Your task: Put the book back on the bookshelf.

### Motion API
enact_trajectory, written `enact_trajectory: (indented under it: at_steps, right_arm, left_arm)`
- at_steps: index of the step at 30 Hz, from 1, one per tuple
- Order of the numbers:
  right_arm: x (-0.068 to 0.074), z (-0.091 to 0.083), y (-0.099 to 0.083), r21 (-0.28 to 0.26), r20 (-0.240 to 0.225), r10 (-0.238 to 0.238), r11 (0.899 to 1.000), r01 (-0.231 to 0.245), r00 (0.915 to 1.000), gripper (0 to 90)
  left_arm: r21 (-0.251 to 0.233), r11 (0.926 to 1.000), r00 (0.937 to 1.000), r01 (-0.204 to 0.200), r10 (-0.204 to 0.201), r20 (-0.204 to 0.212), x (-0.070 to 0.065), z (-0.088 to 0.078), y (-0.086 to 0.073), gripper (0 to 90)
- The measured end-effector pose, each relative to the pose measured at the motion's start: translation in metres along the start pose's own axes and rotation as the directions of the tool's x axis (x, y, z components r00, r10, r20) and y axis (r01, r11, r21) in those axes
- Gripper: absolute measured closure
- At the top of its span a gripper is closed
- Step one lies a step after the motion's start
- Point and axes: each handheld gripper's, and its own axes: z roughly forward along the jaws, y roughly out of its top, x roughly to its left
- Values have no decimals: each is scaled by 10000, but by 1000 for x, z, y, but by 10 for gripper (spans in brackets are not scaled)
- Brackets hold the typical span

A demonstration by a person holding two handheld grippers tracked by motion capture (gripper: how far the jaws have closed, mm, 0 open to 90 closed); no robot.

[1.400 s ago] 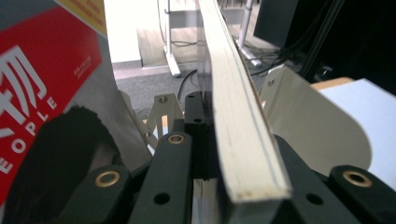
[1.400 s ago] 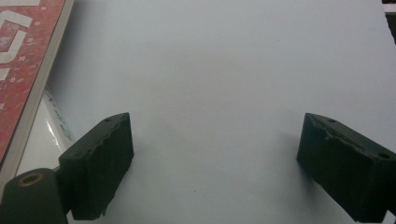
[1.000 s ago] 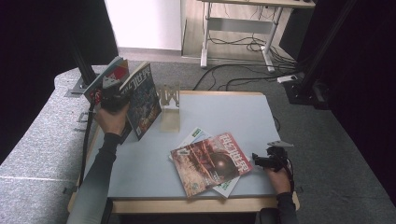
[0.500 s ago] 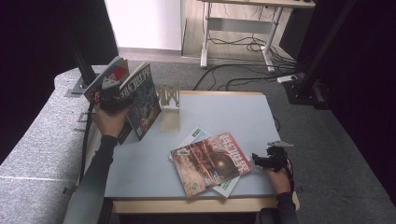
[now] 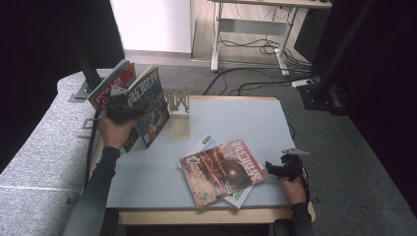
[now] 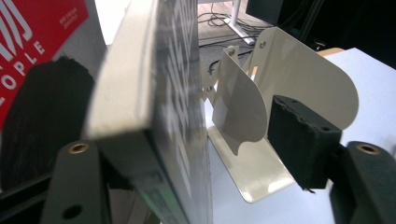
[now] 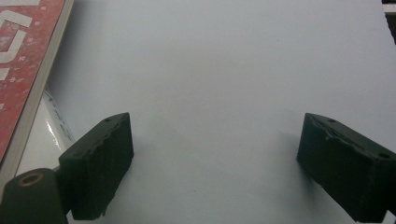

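Grey table [image 5: 216, 123] carries two flat magazines near its front edge, the red-cover magazine [image 5: 223, 169] on top of a white magazine [image 5: 209, 143], and a cream metal bookend [image 5: 178, 112] standing near the far left. Left gripper [image 5: 129, 104] sits at the upright dark magazine [image 5: 151, 105], which leans beside a red-spined magazine [image 5: 112, 83] left of the bookend; its jaws have just been opening, one pad clear of the cover, magazine between them. Right gripper [image 5: 273, 168] rests on the table just right of the flat stack, jaws apart with nothing between.
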Motion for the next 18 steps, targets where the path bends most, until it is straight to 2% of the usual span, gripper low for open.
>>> enact_trajectory:
  at_steps: [4,14,18]
  right_arm:
    - [0,0,0,-1,2,0,10000,0,10000,97]
    - [0,0,0,1,-2,-8,10000,8,10000,97]
    - [0,0,0,2,-1,-8,10000,8,10000,97]
  left_arm:
    - [123,9999,9999,49,-50,95,-1,-2,-4,251]
    - [461,9989,9996,-125,113,259,-6,-7,-17,184]
    - [418,9991,9996,-58,46,286,-8,-12,-23,150]
